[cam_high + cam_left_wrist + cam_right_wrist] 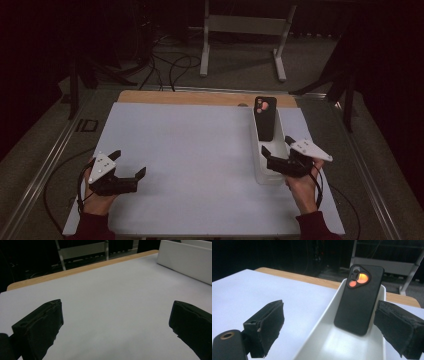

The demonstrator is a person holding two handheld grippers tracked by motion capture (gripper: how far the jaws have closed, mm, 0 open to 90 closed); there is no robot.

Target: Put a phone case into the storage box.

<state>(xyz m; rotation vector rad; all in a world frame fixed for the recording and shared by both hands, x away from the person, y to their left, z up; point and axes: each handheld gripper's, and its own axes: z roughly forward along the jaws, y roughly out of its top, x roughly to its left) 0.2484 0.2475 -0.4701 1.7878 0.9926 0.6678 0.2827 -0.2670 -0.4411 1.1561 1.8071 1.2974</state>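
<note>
Right tool (329,325) gapes wide, empty; ahead, a stiff, slick, breakable phone (359,298) leans in a white tray (324,322). Grip its side edges.

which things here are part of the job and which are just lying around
In the job:
black phone case, leaning in the white tray
right gripper, open at the tray
left gripper, open over the mat

Lying about:
white frame
floor cables
</note>
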